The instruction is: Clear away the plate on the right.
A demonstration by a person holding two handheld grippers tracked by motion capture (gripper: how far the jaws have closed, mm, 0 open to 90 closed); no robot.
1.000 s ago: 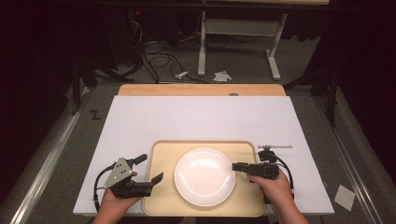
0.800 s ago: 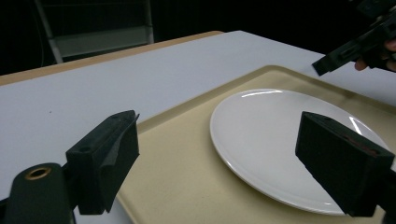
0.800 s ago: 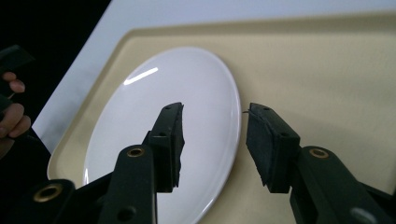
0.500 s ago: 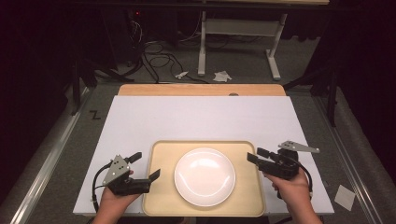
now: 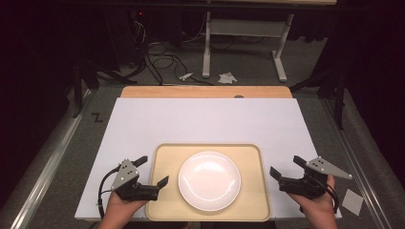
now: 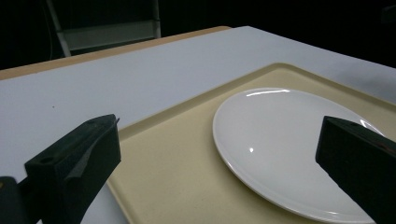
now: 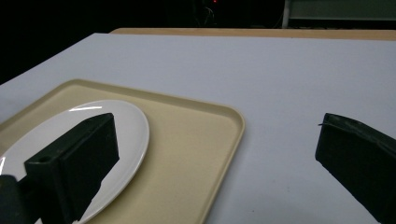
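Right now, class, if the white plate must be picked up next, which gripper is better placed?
Probably the left gripper: its open jaws hang over the beige tray beside the plate. The open right gripper sits off the tray.

Plates: one white plate (image 5: 209,180), lying on the tray.
Trays: one beige tray (image 5: 163,157), the landmark for this count.
Grippers: two; left gripper (image 5: 152,171) at the tray's left edge, right gripper (image 5: 285,166) just beyond the tray's right edge.
Tables: one table (image 5: 205,119) carrying the tray.
Paper scraps: two on the floor beyond the table, far side from the tray.
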